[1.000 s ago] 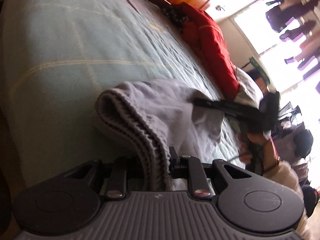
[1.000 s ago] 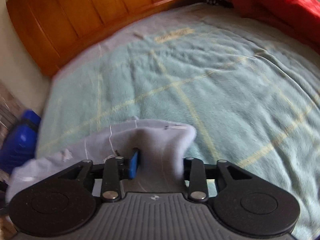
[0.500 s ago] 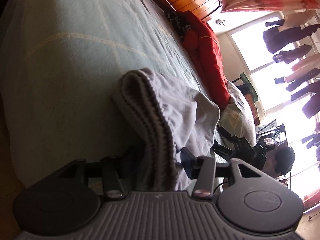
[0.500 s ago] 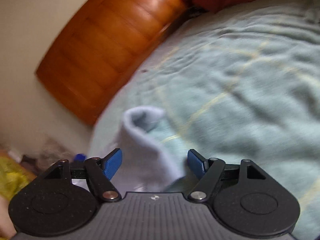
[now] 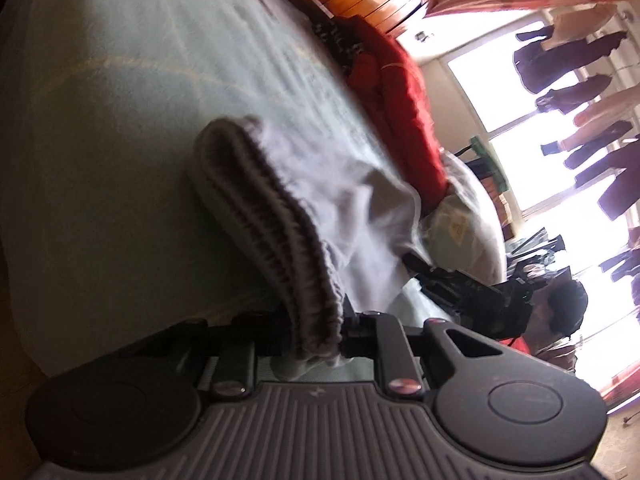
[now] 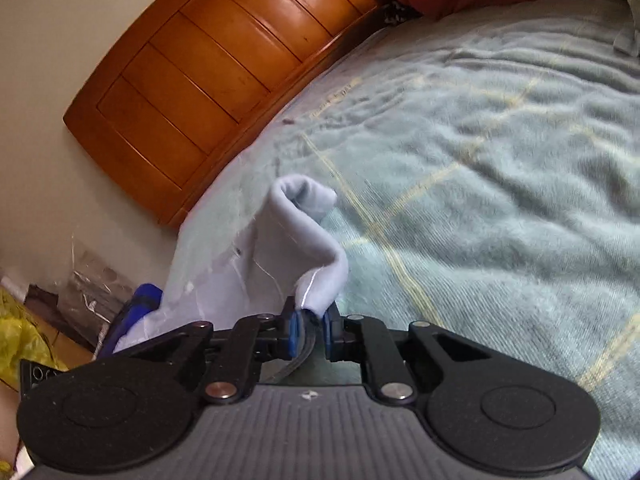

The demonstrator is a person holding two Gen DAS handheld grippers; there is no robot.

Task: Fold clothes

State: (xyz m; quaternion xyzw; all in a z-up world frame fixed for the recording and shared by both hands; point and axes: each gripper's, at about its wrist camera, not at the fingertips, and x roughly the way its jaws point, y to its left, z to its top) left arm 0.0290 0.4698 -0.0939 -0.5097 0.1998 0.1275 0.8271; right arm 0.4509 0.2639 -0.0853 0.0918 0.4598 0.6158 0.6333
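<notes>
A pale lavender-grey garment with a ribbed waistband lies bunched on the light green blanket. My left gripper is closing, and its fingers pinch the ribbed band. In the right wrist view the same garment stands up in a curled fold. My right gripper is closing too, its blue pads pressed on the fold's lower edge. From the left wrist view, the right gripper shows as a black shape at the garment's far side.
A wooden headboard bounds the blanket at the far end. Red bedding is piled along the side by the window. A person's head is behind the right gripper. A blue object and yellow plastic lie off the bed's edge.
Both grippers stood open half a second ago and have closed on the garment again. The right one now pinches a lower edge of the fold, and its view has swung toward the headboard.
</notes>
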